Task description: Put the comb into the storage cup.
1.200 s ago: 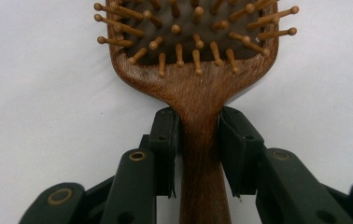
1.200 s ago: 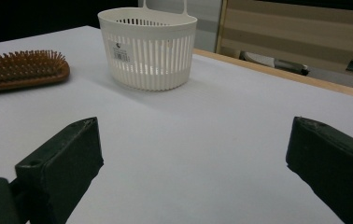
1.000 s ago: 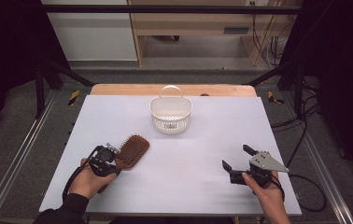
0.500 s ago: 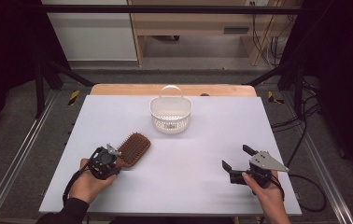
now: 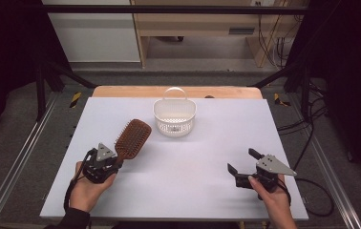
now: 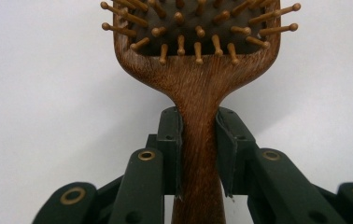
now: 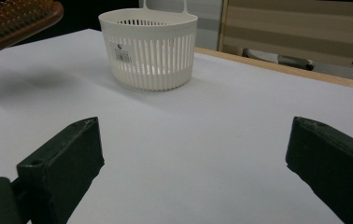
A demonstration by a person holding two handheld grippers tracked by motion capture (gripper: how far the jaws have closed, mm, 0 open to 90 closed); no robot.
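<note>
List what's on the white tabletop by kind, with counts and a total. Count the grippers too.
Hairbrush: 1 (wooden, its handle clamped in the left gripper)
Basket: 1 (white, slatted, with a handle loop)
Grippers: 2 (the left one, and the right gripper with its jaws apart, holding nothing)
Total: 4

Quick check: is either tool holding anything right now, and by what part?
The left tool is shut on the wooden hairbrush, gripped by its handle just below the head. The right tool is open and holds nothing.
</note>
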